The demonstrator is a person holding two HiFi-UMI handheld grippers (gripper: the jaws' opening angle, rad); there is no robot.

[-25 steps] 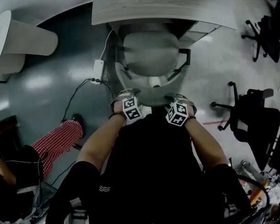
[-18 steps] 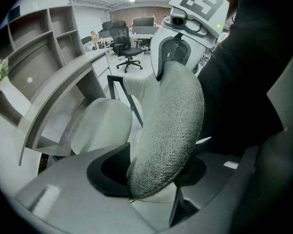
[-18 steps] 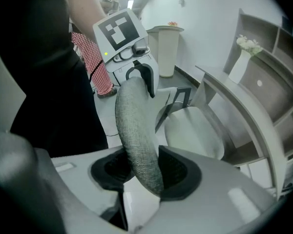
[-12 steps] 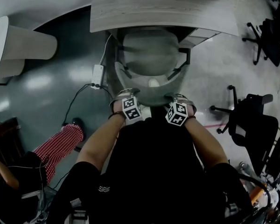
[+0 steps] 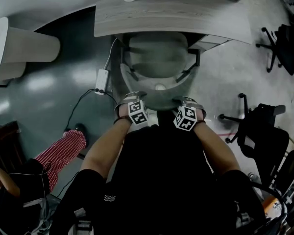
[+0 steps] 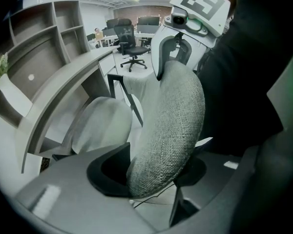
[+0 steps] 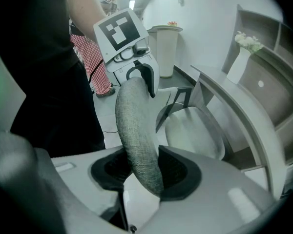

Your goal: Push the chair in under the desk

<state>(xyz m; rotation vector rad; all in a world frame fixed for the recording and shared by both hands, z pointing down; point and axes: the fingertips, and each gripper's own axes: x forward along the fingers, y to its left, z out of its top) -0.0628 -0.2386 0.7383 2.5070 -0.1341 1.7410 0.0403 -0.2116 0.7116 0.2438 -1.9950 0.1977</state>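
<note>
Left gripper view: our left gripper (image 6: 149, 177) clamps the chair backrest (image 6: 171, 116) along its padded top edge, jaws partly spread; our right gripper (image 7: 146, 172) pinches that same edge.

Dim, greenish; glare patches on floor (image 5: 39, 85); fisheye edges, dark corners.

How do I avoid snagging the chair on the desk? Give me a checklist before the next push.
1. Left gripper clamped on the backrest: ok.
2. Right gripper clamped on the backrest: ok.
3. Seat lined up with the desk opening: ok.
4. Armrest clears the desk's underside: cannot tell.
5. Power strip and cable clear of the wheels: cannot tell, wheels hidden.
6. Seat fully under the desk: not ok.
</note>
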